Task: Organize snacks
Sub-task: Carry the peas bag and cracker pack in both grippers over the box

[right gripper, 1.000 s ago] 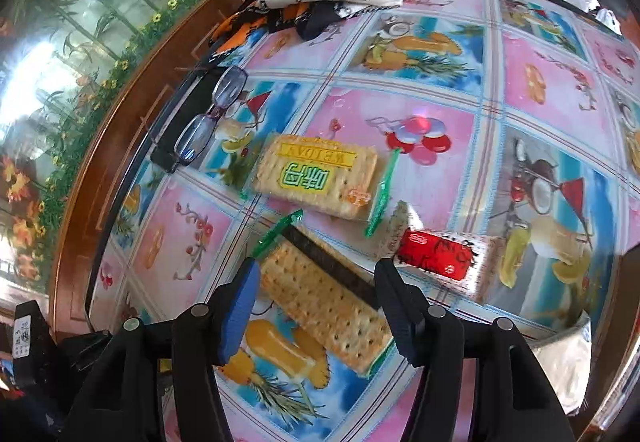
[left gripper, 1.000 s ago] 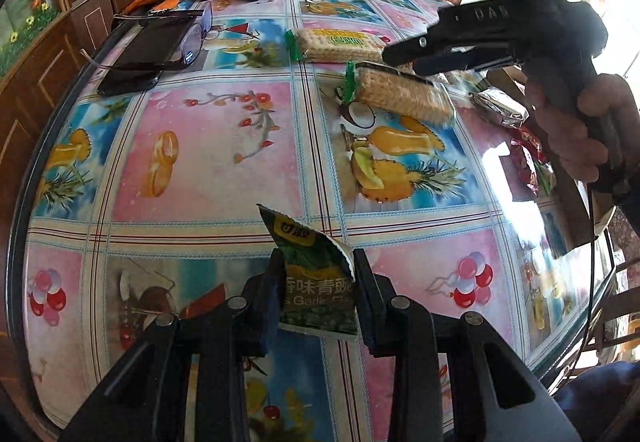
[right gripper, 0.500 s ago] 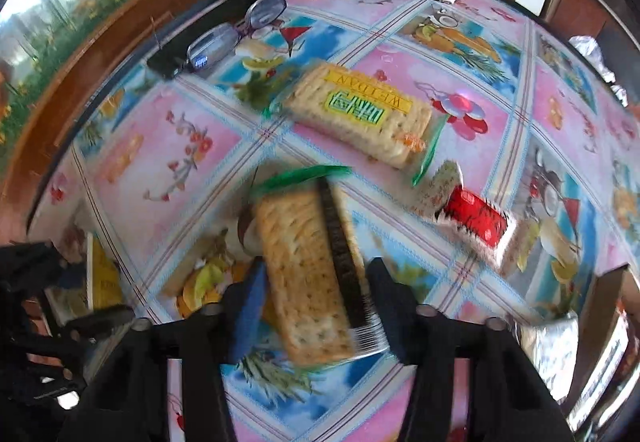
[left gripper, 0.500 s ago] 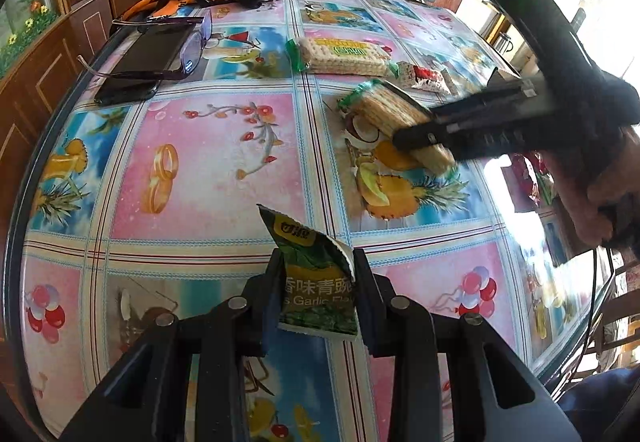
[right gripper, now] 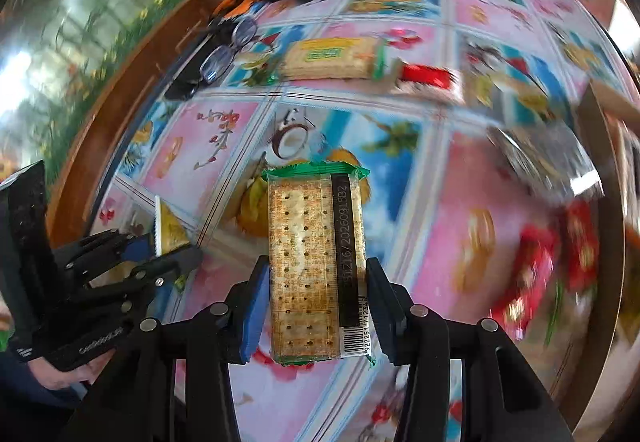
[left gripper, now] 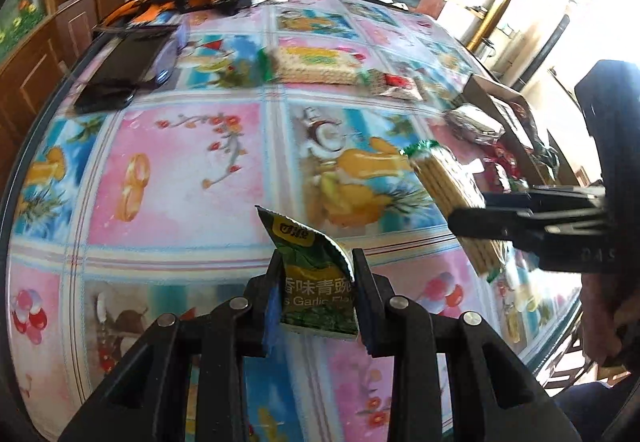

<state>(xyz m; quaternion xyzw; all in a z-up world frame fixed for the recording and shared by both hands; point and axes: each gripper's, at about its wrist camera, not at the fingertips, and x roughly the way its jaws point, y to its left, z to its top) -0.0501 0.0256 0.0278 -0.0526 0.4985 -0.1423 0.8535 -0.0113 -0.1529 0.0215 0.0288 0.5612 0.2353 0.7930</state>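
Cracker pack [right gripper: 316,266] clamped between right fingers [right gripper: 256,306]; left fingers [left gripper: 362,298] clamp pea packet [left gripper: 316,282].

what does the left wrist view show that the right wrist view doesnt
Only the left wrist view: the green pea snack's printed front in the left gripper, and the cardboard box's inside. Only the right wrist view: the held cracker pack's barcode strip in the right gripper, plus eyeglasses' lenses. Both: the yellow-label cracker pack on the tablecloth.
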